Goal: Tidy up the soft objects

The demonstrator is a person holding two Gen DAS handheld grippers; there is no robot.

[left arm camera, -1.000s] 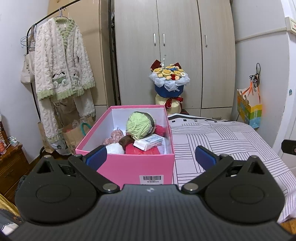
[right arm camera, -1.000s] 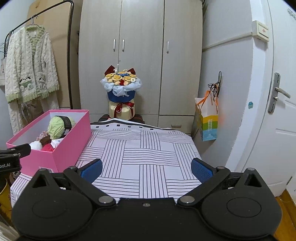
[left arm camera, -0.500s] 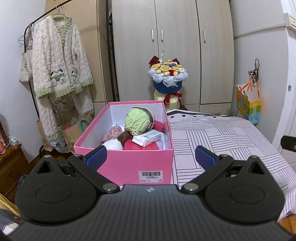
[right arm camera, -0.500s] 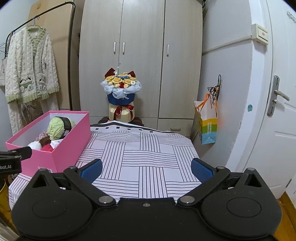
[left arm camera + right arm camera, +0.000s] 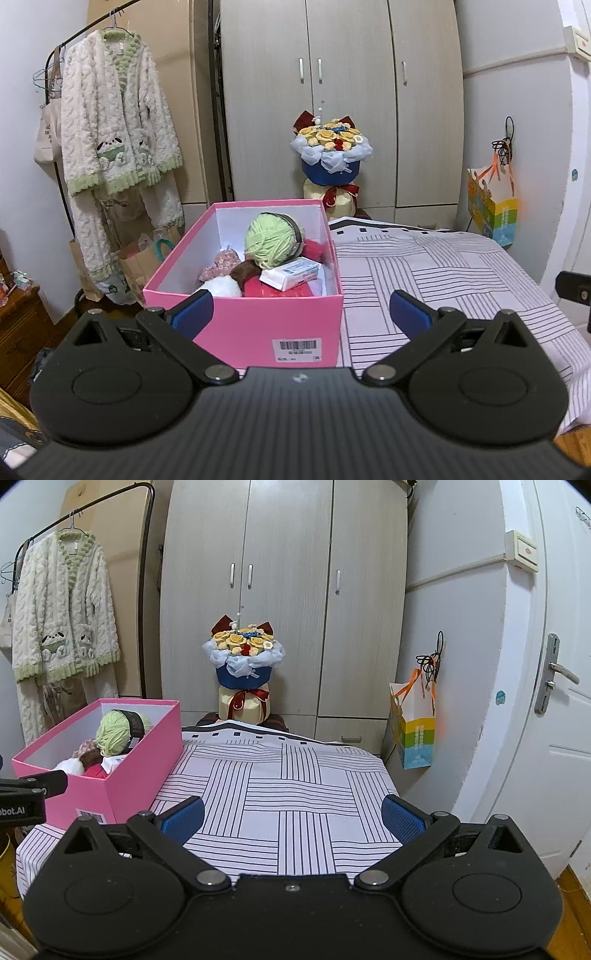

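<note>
Plainly the pink box (image 5: 243, 325) sits at twelve o'clock just beyond the wide, empty left gripper (image 5: 301, 308), long axis running away, while the equally wide, empty right gripper (image 5: 293, 818) has it off at ten o'clock.

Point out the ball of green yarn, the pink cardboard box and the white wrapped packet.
ball of green yarn (image 5: 271, 240), left wrist view, middle of the wound yarn.
pink cardboard box (image 5: 243, 326), left wrist view, near outer wall.
white wrapped packet (image 5: 290, 273), left wrist view, top face.
</note>
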